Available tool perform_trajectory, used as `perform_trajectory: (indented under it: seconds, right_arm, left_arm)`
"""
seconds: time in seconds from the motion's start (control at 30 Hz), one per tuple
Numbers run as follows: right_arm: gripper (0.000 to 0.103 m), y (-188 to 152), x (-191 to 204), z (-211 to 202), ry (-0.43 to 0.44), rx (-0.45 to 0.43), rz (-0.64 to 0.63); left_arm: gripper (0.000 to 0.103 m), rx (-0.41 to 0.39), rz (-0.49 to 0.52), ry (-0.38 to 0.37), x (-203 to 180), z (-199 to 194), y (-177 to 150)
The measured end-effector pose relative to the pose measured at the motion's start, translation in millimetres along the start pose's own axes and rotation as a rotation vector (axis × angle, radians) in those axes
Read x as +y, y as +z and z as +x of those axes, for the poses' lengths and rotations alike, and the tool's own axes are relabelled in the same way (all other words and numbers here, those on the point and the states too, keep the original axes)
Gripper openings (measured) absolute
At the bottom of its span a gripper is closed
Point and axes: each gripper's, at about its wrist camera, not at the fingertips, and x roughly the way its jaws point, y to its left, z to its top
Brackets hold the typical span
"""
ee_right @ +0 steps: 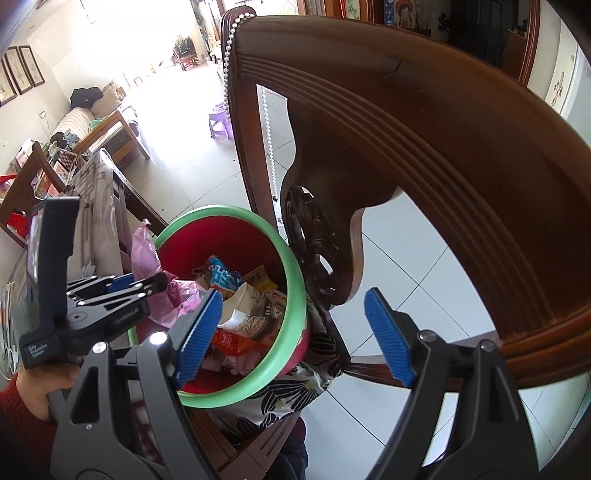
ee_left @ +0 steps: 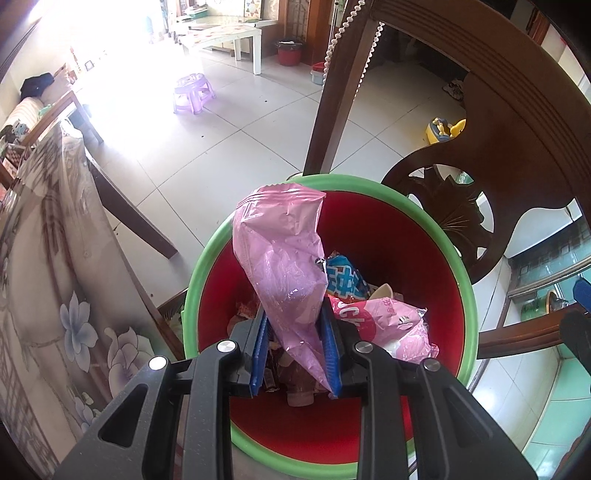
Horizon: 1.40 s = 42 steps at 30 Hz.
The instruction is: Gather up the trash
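A red bin with a green rim (ee_left: pixel 351 181) stands on the floor right below my left gripper (ee_left: pixel 294 308). That gripper is shut on a crumpled pink plastic wrapper (ee_left: pixel 280 251), which sticks out past the blue pads over the bin's mouth. Inside the bin lie a blue wrapper (ee_left: pixel 343 277), a second pink wrapper (ee_left: pixel 388 325) and other rubbish. The right wrist view shows the same bin rim (ee_right: pixel 236 212), the left gripper (ee_right: pixel 162 282) with its pink wrapper (ee_right: pixel 142 251), and my right gripper (ee_right: pixel 293 295) open and empty above the bin's near edge.
A dark wooden chair (ee_left: pixel 517 129) (ee_right: pixel 424 147) crowds the bin on the right, with a bead string (ee_left: pixel 343 33) hanging on it. A table with a floral cloth (ee_left: pixel 44 258) stands to the left. A purple stool (ee_left: pixel 192 92) sits farther off on the tiled floor. A hand in a red sleeve (ee_right: pixel 33 387) grips the left tool.
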Motion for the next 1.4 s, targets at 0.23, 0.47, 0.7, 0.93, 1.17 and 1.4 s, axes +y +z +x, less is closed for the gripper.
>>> perform_trajectory:
  seconds: [0.23, 0.47, 0.7, 0.93, 1.17, 1.4]
  right_arm:
    - [0.077, -7.6, 7.9, -11.7, -0.005, -0.018, -0.013]
    - [0.077, -23.0, 9.9, -25.6, -0.02, -0.032, -0.004]
    - [0.08, -46.4, 28.3, -45.7, -0.046, -0.051, -0.014]
    - [0.08, -72.7, 75.4, -70.2, -0.04, -0.084, -0.022]
    - [0.096, -98.4, 151.6, -107.2, 0.028, -0.169, -0.05]
    - [0.098, -126.8, 239.5, -145.6, 0.042, -0.293, -0.136]
  left_arm:
    - [0.05, -0.036, 0.047, 0.028, -5.1, -12.9, 0.3]
    - [0.064, -0.08, 0.022, 0.02, 3.4, -47.9, -13.7]
    - [0.064, -0.126, -0.018, -0.018, 31.2, -85.7, -50.4]
    - [0.066, -0.227, -0.089, -0.019, 88.9, -145.1, -96.6]
    - [0.088, -0.448, -0.193, 0.036, 163.3, -240.2, -150.6]
    - [0.095, -0.651, -0.248, 0.168, 220.0, -316.3, -210.5]
